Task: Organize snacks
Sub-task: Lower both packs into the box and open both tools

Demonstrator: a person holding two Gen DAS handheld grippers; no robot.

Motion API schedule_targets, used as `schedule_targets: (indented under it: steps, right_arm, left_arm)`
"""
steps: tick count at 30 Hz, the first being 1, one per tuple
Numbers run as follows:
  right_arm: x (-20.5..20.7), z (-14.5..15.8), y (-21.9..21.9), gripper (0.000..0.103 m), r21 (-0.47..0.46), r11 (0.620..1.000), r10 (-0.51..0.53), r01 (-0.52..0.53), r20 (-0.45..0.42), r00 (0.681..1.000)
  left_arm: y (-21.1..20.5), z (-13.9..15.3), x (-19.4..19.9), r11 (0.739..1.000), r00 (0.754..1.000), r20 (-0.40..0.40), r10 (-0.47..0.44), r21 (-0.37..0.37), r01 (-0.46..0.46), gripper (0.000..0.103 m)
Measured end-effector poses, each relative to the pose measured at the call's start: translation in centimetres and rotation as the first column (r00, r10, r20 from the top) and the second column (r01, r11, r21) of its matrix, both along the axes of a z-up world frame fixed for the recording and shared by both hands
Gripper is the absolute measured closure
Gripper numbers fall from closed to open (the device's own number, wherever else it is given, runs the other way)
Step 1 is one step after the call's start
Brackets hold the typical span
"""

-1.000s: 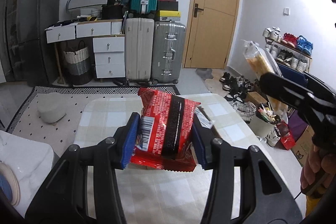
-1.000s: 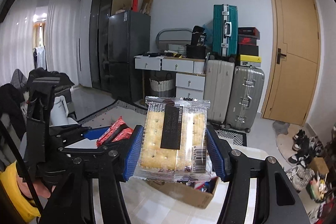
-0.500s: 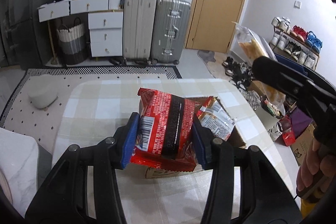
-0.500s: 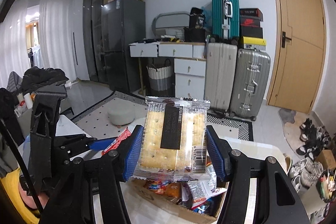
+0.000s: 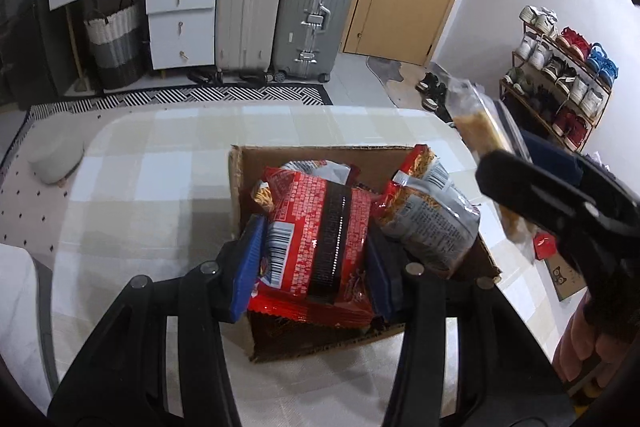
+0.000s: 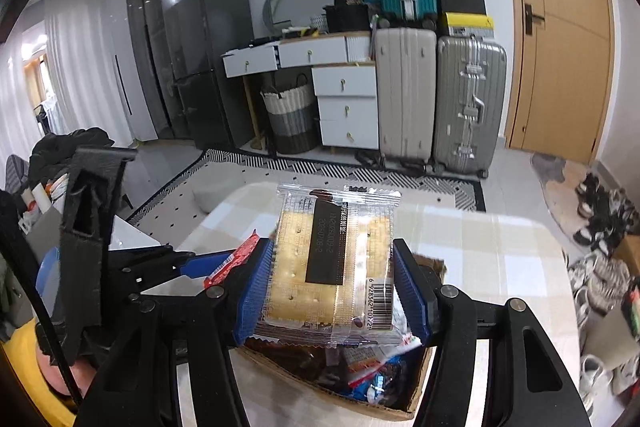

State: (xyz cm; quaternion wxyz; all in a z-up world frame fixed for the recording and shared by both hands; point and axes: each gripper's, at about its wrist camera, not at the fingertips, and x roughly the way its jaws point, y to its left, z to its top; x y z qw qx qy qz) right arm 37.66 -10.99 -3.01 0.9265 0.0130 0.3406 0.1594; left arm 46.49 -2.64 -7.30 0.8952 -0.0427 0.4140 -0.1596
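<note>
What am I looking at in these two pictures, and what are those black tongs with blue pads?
No robot here: a person holds handheld tongs in each hand, each carrying a camera that looks along its fingers. In the left view, the left tongs grip a red snack packet above a cardboard box of snacks on a checked table. In the right view, the right tongs grip a clear cracker packet over the same box. Each view also shows the other tongs at its edge.

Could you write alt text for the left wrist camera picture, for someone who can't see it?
A black left gripper with blue pads clamps a red foil snack packet above an open brown cardboard box of snacks on a pale checked table. Suitcases and a wooden door stand behind.
</note>
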Motion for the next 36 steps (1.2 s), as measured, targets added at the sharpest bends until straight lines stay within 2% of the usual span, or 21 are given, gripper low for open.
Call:
schedule_targets:
  steps: [7, 10, 12, 15, 23, 25, 29, 32, 33, 36]
  right_arm:
    - [-0.3, -1.7, -0.6, 0.044, 0.004, 1.000, 0.000, 0.000, -0.034, 0.999]
    - [-0.4, -2.0, -0.3, 0.044, 0.006, 1.000, 0.008, -0.008, -0.044, 0.999]
    - [-0.3, -2.2, -0.3, 0.044, 0.010, 1.000, 0.010, -0.009, -0.053, 0.999]
    - [-0.2, -2.4, -0.1, 0.044, 0.016, 1.000, 0.022, -0.021, -0.071, 0.997]
    - [0.7, -4.0, 1.2, 0.044, -0.001, 0.998, 0.059, -0.060, -0.132, 0.989]
    - [1.0, -4.6, 1.8, 0.044, -0.027, 0.997, 0.064, -0.069, -0.144, 0.987]
    - [1.3, -5.3, 2.4, 0.043, -0.070, 0.995, 0.056, -0.066, -0.139, 0.989]
    - [1.3, -5.5, 2.6, 0.036, -0.098, 0.994, 0.036, -0.050, -0.132, 0.991]
    - [1.1, -5.5, 2.7, 0.029, -0.099, 0.994, 0.034, -0.047, -0.129, 0.991]
    - [0.7, -5.3, 2.5, 0.027, -0.113, 0.993, 0.016, -0.028, -0.112, 0.994]
  left_arm:
    - [-0.7, -1.8, 2.1, 1.000, 1.000, 0.006, -0.012, -0.002, 0.012, 0.058]
    - [-0.6, -2.0, 2.7, 1.000, 1.000, -0.003, -0.024, -0.018, 0.024, 0.058]
    - [-0.3, -2.0, 2.9, 1.000, 1.000, 0.004, -0.006, -0.004, 0.006, 0.058]
    - [0.7, -1.7, 2.7, 1.000, 1.000, 0.006, 0.011, -0.023, -0.011, 0.058]
    - [3.9, -0.1, -1.0, 0.997, 0.996, 0.040, 0.074, 0.025, -0.075, 0.053]
    - [4.1, 0.3, -2.0, 0.994, 0.994, 0.058, 0.088, 0.056, -0.091, 0.052]
    - [4.7, 1.1, -3.7, 0.994, 0.994, 0.061, 0.095, 0.056, -0.098, 0.049]
    - [4.9, 1.8, -4.7, 0.992, 0.992, 0.064, 0.106, 0.061, -0.110, 0.049]
    - [4.9, 2.0, -5.0, 0.991, 0.992, 0.064, 0.110, 0.065, -0.114, 0.048]
    - [5.1, 2.8, -6.0, 0.991, 0.991, 0.069, 0.115, 0.066, -0.120, 0.048]
